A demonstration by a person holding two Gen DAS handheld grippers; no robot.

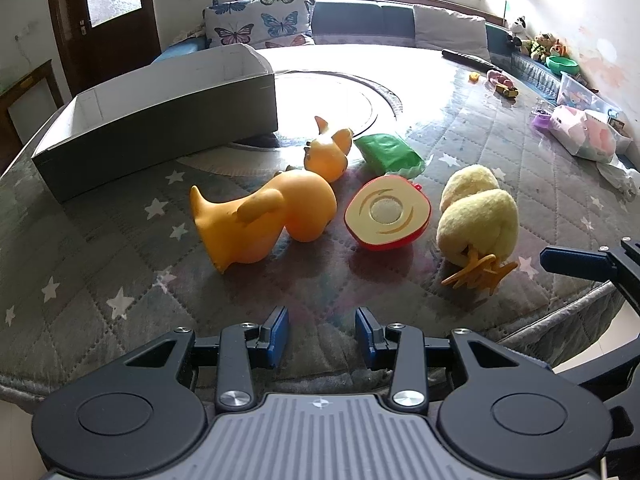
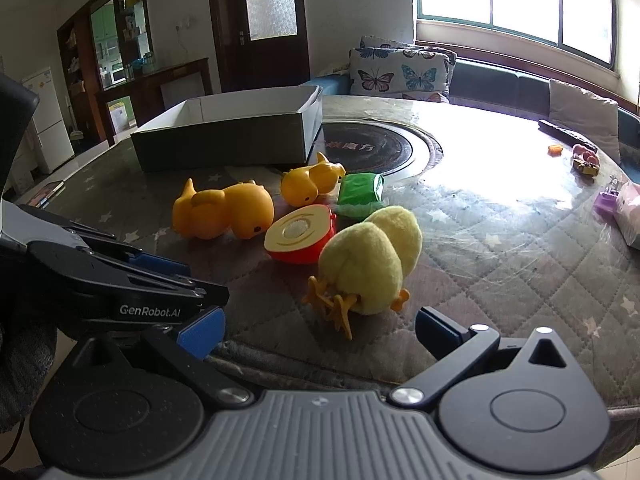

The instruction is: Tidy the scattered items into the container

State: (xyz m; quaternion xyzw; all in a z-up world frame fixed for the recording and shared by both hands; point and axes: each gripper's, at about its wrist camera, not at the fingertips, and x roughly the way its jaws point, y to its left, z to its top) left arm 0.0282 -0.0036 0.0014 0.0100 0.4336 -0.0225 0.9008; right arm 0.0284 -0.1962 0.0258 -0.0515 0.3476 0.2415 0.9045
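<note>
Cushions: butterfly-print cushions (image 2: 400, 72) behind the table
Door: dark wooden door (image 2: 260, 20), frosted pane
Fridge: white fridge (image 2: 44, 120), far left

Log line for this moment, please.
left gripper open, empty | right gripper open, empty | plush chick nearest | box empty

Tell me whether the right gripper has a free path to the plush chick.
Probably yes: the right gripper is open, and the plush chick lies just ahead of it on the table, nothing between them.
</note>
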